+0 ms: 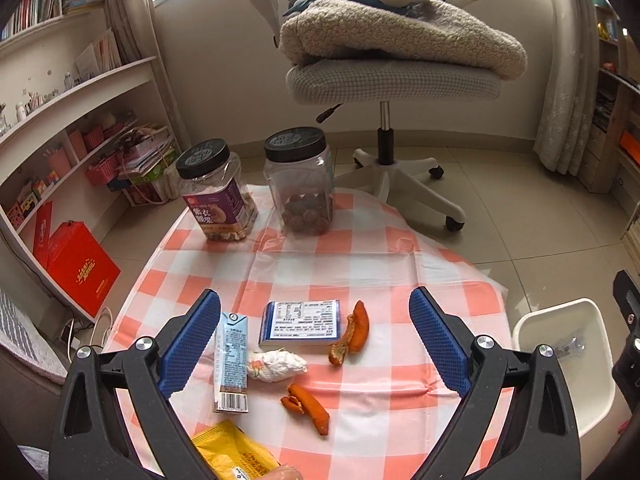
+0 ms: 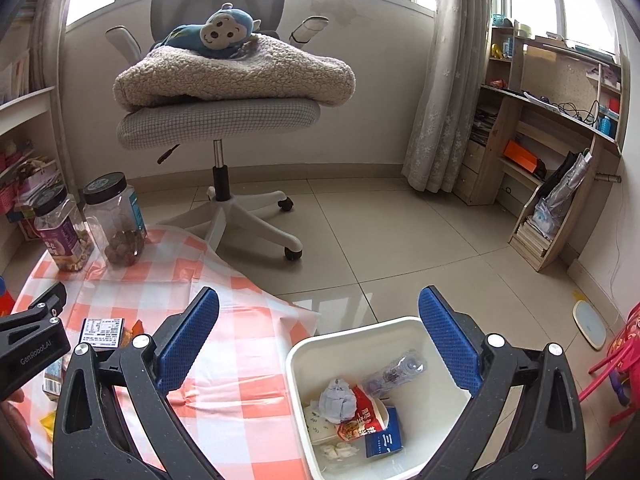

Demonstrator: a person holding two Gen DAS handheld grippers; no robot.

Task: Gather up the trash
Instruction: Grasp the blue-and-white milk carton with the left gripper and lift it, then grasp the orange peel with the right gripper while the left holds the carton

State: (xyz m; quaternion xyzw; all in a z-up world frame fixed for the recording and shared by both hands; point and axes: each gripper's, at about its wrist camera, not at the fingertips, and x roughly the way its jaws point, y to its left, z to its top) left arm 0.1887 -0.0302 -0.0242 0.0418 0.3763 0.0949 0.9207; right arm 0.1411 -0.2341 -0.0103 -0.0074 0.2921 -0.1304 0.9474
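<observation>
Both grippers, left and right, gape; bin hugs the cloth edge

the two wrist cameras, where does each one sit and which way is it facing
Left wrist: rides the left gripper, looking down at the checkered cloth with a milk carton, peels and a tissue; its open fingers show.
Right wrist: rides the right gripper, looking down into the white bin of trash; its open fingers and the left gripper show.
Shared: cloth, two jars, office chair, bin.
</observation>
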